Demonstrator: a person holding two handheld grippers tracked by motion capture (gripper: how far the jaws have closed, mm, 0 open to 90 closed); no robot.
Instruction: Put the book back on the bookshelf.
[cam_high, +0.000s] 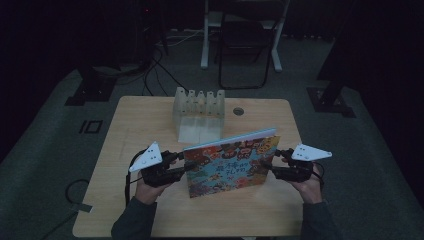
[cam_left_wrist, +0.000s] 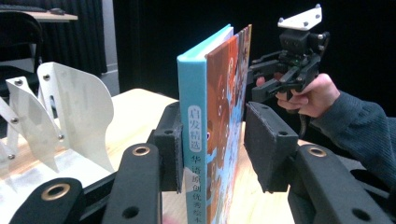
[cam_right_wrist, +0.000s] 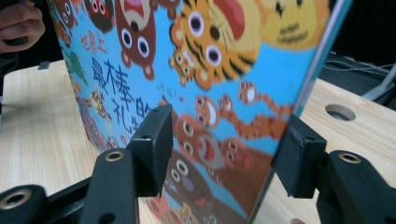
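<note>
A person stands a picture book (cam_high: 231, 162) up on the wooden table (cam_high: 150, 120), near the middle. The left gripper (cam_high: 181, 162) has the book's blue spine between its jaws. They sit close on both sides, but I see a thin gap on one side, so I cannot tell if it squeezes. The right gripper (cam_high: 274, 162) is at the book's right edge. Its jaws are wide apart around the cover and do not touch it.

I think they are about to lift the book. The white rack (cam_high: 199, 112) waits just behind, on the far side. Next, both grippers must pinch tight.

The book's bottom edge is cut off in both gripper views
</note>
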